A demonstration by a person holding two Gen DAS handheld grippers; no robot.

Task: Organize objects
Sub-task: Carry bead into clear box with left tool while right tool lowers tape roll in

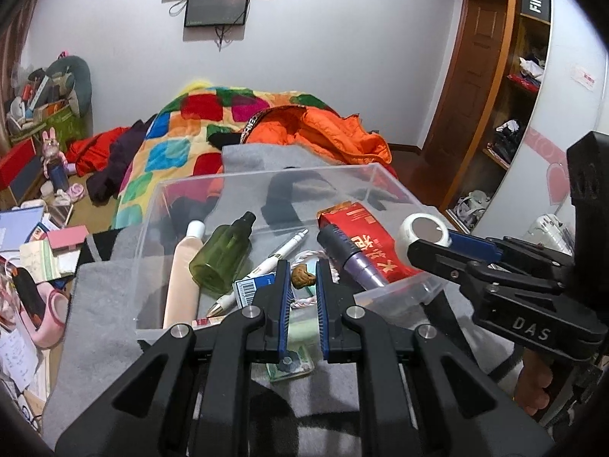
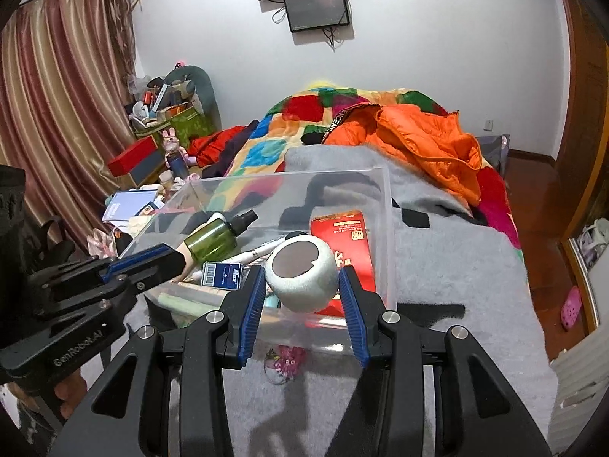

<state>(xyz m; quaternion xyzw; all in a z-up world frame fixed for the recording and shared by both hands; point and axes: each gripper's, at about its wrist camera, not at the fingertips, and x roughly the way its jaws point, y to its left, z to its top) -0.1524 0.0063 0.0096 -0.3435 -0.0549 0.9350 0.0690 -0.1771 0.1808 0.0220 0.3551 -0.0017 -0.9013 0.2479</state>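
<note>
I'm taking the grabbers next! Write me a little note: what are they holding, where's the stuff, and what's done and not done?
Left gripper: shut on a small brown nut-like thing, over the clear box.
Right gripper: shut on the white tape roll, over the box's near edge.
Already in the box: green bottle, beige tube, white pen, red packet, purple pen, blue card box.
Left to do: drop both held things in. A pink trinket lies on the grey blanket before the box.

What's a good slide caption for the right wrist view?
Right hand-held gripper holding a white tape roll over a clear plastic bin of small items on a grey blanket.
</note>
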